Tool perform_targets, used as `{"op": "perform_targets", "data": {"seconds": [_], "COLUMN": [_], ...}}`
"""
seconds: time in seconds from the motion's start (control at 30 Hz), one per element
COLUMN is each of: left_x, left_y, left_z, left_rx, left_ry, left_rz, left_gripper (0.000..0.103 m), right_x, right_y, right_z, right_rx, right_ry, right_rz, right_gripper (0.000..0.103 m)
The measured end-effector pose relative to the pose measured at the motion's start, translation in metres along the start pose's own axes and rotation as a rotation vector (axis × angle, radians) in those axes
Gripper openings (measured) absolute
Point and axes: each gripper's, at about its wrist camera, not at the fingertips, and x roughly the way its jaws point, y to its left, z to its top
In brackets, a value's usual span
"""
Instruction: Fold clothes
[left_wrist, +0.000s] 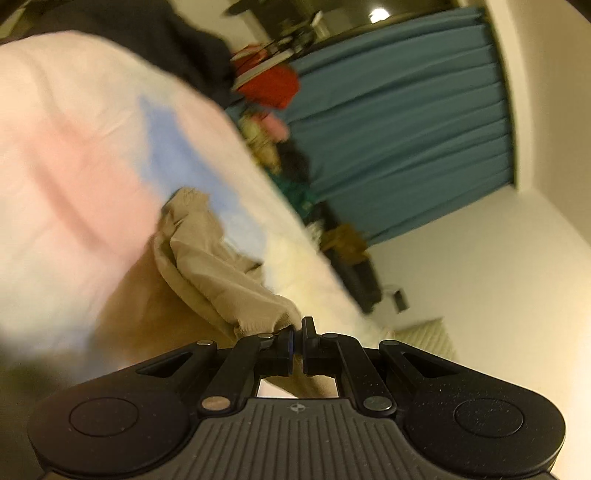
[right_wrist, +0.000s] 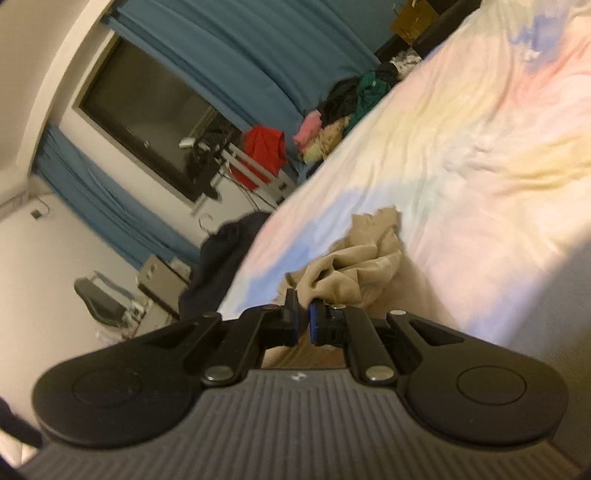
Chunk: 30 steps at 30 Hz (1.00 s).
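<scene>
Inspector A: Left gripper (left_wrist: 297, 329)?
Inspector B: Jaws pressing together, pinching the beige garment (left_wrist: 218, 266), which is hanging over the pastel bedsheet (left_wrist: 74, 147).
Inspector A: Right gripper (right_wrist: 303, 309)?
Inspector B: Likewise nearly closed, clamping the same garment's edge.

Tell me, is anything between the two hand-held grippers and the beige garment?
Nothing visible. The left hand-held gripper and the right hand-held gripper are each shut on the beige garment, above the pastel bedsheet.
</scene>
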Motion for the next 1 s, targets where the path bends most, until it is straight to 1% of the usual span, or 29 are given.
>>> {"op": "perform_targets", "data": {"seconds": [0.07,0.13,0.23,0.27,0.3,0.33,0.4,0.5,0.57,0.67,0.8,0.87,0.93,1.0], "left_x": [-0.012,-0.010,-0.004,0.002,0.010,0.019,0.041,0.079,0.104,0.144,0.195,0.216,0.233,0.247], "left_y": [-0.003,-0.009,-0.017,-0.024,-0.031,-0.034,-0.039,-0.039,-0.039,-0.033,-0.016,0.000,0.018,0.034], "left_z": [-0.012,-0.010,-0.006,-0.002,0.003,0.010,0.026,0.053,0.071,0.095,0.115,0.125,0.133,0.139], "left_rx": [-0.009,0.008,0.039,0.064,0.095,0.106,0.117,0.121,0.135,0.152,0.177,0.171,0.155,0.165], "left_ry": [0.009,0.008,0.006,0.006,0.007,0.015,0.036,0.047,0.043,0.033,0.037,0.044,0.057,0.062], "left_rz": [0.012,0.023,0.039,0.058,0.081,0.095,0.128,0.183,0.224,0.281,0.347,0.369,0.372,0.370], "left_gripper": [0.004,0.004,0.004,0.004,0.004,0.004,0.004,0.004,0.004,0.005,0.005,0.006,0.006,0.006], "right_x": [-0.014,-0.020,-0.008,-0.002,0.007,0.016,0.037,0.075,0.098,0.141,0.200,0.223,0.244,0.260], "right_y": [-0.001,-0.001,-0.001,-0.001,-0.001,-0.001,-0.002,-0.003,-0.002,0.003,0.000,-0.008,-0.018,-0.025], "right_z": [-0.005,-0.003,0.005,0.009,0.014,0.018,0.027,0.041,0.050,0.064,0.076,0.077,0.075,0.073], "right_rx": [0.011,0.020,0.036,0.047,0.041,0.034,0.028,0.035,0.040,0.007,-0.028,-0.022,-0.022,-0.044], "right_ry": [0.006,-0.007,-0.029,-0.033,-0.034,-0.034,-0.029,-0.011,-0.004,0.008,0.030,0.048,0.064,0.072], "right_rz": [-0.010,-0.009,-0.015,-0.020,-0.033,-0.047,-0.074,-0.102,-0.120,-0.184,-0.270,-0.281,-0.282,-0.282], "right_gripper": [0.009,0.009,0.009,0.009,0.009,0.009,0.009,0.009,0.009,0.010,0.010,0.010,0.010,0.010]}}
